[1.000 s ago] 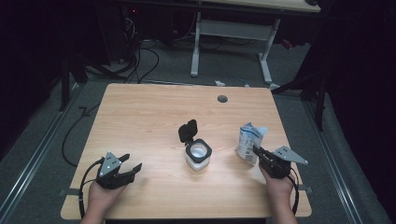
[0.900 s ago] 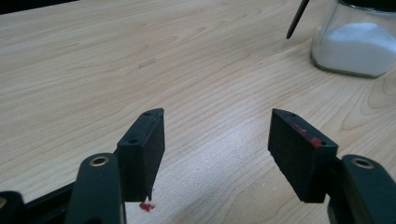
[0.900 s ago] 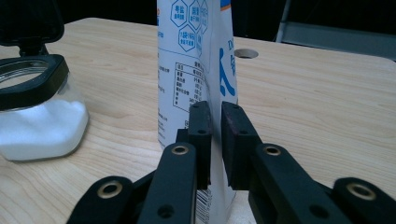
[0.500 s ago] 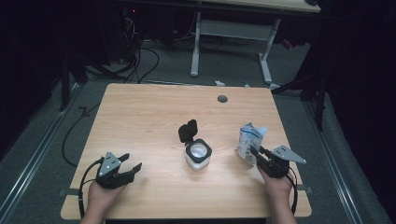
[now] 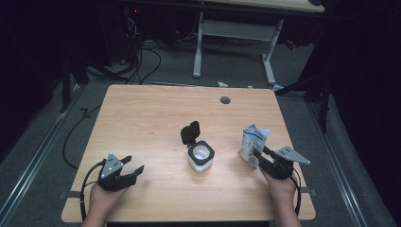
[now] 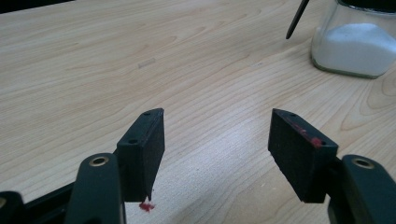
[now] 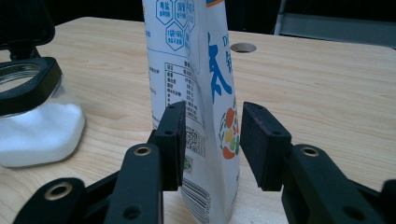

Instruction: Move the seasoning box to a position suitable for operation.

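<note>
Little has shifted: right gripper [image 7: 208, 144] still straddles the upright pouch [image 7: 196, 84] mid-frame, jaws parted, not yet clamped; left gripper [image 5: 124, 171] idles open.

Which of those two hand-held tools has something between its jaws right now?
The right tool: its jaws straddle the white printed pouch, standing upright. The left tool is open over bare table, apart from the jar.
</note>
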Demonstrator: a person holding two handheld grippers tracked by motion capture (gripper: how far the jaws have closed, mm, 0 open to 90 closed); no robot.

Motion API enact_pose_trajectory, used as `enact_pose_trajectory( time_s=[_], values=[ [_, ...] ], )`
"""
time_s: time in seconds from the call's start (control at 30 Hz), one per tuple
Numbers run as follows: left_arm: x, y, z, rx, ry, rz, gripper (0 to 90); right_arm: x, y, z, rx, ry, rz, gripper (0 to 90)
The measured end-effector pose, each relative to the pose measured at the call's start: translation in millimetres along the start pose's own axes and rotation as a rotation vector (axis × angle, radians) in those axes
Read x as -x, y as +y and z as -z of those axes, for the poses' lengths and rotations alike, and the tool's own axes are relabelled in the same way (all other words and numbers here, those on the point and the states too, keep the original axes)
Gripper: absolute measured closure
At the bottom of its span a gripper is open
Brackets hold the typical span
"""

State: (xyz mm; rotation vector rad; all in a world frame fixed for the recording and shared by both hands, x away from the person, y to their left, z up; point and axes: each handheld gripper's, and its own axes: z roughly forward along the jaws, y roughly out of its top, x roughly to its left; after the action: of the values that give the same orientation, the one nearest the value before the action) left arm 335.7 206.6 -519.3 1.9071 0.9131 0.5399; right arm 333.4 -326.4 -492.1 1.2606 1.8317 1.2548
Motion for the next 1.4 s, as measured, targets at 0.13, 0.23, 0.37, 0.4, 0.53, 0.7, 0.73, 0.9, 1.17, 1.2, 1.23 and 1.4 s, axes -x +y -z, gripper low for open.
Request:
enact_pose_trajectory(
  time_s=[0.13,0.23,0.37,0.4,0.53,0.7,0.73,0.9,1.17,1.2,1.23,1.4],
  values=[
    [0.8,0.5,-0.4,-0.001,-0.001,-0.002,36.5,-1.3,0.5,-0.3,-0.006,-0.003,0.002,59.4],
    [1.3,0.5,-0.6,-0.006,-0.003,-0.005,36.5,-2.1,1.0,-0.8,-0.01,-0.004,0.005,58.4],
    [2.3,0.4,-2.1,-0.01,-0.003,-0.003,36.6,-2.6,1.1,-0.8,-0.016,-0.005,0.004,57.2],
    [2.7,0.5,-2.6,-0.013,-0.004,-0.005,36.6,-2.6,1.1,-0.7,-0.016,-0.005,0.004,56.9],
    [4.1,1.2,-5.1,-0.02,-0.005,-0.01,36.7,-2.8,1.1,0.3,-0.015,-0.008,0.005,55.9],
    [5.1,2.8,-8.6,-0.02,-0.001,-0.017,37.3,-3.7,1.3,4.1,-0.014,-0.008,0.004,55.4],
    [5.3,3.1,-9.0,-0.021,-0.002,-0.017,37.3,-4.4,1.3,5.2,-0.012,-0.011,0.003,55.1],
    [5.0,4.6,-12.9,-0.023,-0.004,-0.015,37.6,-5.7,0.6,9.2,-0.012,-0.015,-0.005,52.9],
    [6.1,6.2,-20.9,-0.026,-0.012,-0.008,38.7,-9.7,-1.3,19.9,-0.013,-0.045,0.011,53.2],
    [6.1,6.6,-21.8,-0.025,-0.012,-0.008,38.7,-10.3,-1.7,21.1,-0.015,-0.051,0.016,53.4],
    [6.2,7.3,-22.5,-0.026,-0.014,-0.009,39.0,-10.7,-2.3,22.2,-0.013,-0.053,0.019,53.7],
    [6.9,9.9,-25.7,-0.025,-0.015,-0.015,39.1,-11.9,-4.4,28.9,-0.016,-0.057,0.013,55.0]
  ],
)
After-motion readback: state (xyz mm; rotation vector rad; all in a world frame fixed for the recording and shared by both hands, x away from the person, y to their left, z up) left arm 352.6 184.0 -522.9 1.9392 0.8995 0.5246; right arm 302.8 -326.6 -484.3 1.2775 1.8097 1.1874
